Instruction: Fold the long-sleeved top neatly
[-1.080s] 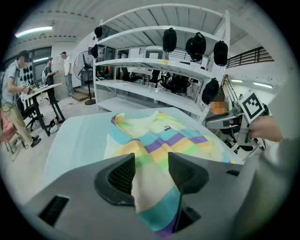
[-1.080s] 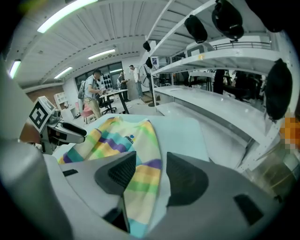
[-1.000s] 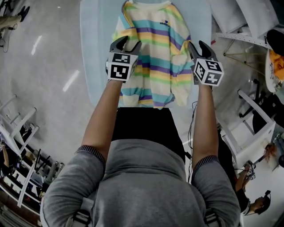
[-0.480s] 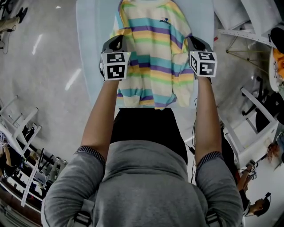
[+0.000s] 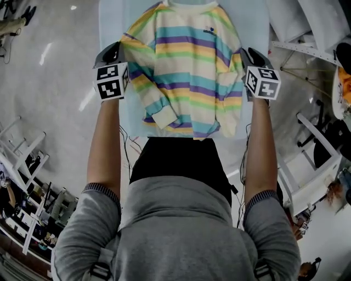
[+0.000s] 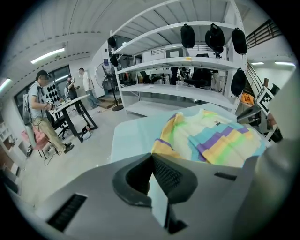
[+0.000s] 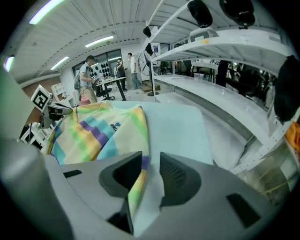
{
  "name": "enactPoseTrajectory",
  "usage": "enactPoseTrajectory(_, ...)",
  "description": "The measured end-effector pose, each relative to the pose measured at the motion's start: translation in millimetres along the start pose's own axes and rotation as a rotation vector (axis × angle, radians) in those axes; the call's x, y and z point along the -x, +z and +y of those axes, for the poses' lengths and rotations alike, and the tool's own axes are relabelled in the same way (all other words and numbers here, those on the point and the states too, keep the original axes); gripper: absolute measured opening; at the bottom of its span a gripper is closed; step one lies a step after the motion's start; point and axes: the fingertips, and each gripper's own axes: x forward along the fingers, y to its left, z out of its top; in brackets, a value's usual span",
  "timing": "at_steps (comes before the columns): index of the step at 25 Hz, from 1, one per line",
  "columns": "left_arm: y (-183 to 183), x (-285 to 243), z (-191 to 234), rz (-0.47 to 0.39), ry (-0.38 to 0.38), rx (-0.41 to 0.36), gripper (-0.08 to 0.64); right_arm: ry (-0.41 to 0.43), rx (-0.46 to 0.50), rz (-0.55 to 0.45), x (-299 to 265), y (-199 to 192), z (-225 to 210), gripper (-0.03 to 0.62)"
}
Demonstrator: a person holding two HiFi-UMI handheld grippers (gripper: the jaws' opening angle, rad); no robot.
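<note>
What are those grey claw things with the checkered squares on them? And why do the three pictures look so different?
A person is holding two grabbing tools called grippers. One picture comes from a camera on the person's head, looking down. The other two come from cameras riding on the grippers. A striped top lies on a pale blue table. The right gripper pinches the top's edge. The left gripper looks closed on nothing, off to the side of the top.
</note>
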Motion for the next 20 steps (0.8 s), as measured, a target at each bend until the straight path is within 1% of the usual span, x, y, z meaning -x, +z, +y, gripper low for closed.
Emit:
enactPoseTrajectory(2, 0.2, -3.4, 7.9, 0.009, 0.005, -0.013, 0.018, 0.018, -0.009, -0.002, -2.2, 3.5, 4.9, 0.166)
enactPoseTrajectory(4, -0.1, -7.4, 12.4, 0.019, 0.004, -0.036, 0.018, 0.031, -0.004, 0.013, -7.8, 2.9, 11.1, 0.197)
enactPoseTrajectory(7, -1.4, -13.4, 15.6, 0.025, 0.002, -0.064, 0.018, 0.021, 0.03, 0.044, -16.3, -4.1, 15.8, 0.199)
enactPoseTrajectory(9, -3.3, -18.0, 19.5, 0.031, -0.001, -0.065, 0.018, 0.019, 0.071, 0.051, -18.2, -5.5, 19.7, 0.153)
enactPoseTrajectory(11, -4.0, -22.8, 25.8, 0.037, -0.003, -0.064, 0.018, 0.015, 0.118, 0.049, -17.5, -3.8, 21.5, 0.023)
enactPoseTrajectory(16, 2.5, -31.4, 48.2, 0.039, -0.02, -0.103, 0.018, -0.037, 0.132, 0.026, -8.7, 8.5, -7.1, 0.021)
enactPoseTrajectory(20, 14.2, -40.0, 69.4, 0.036, -0.044, -0.155, 0.018, -0.076, 0.202, 0.026, -6.5, 26.7, -30.0, 0.021)
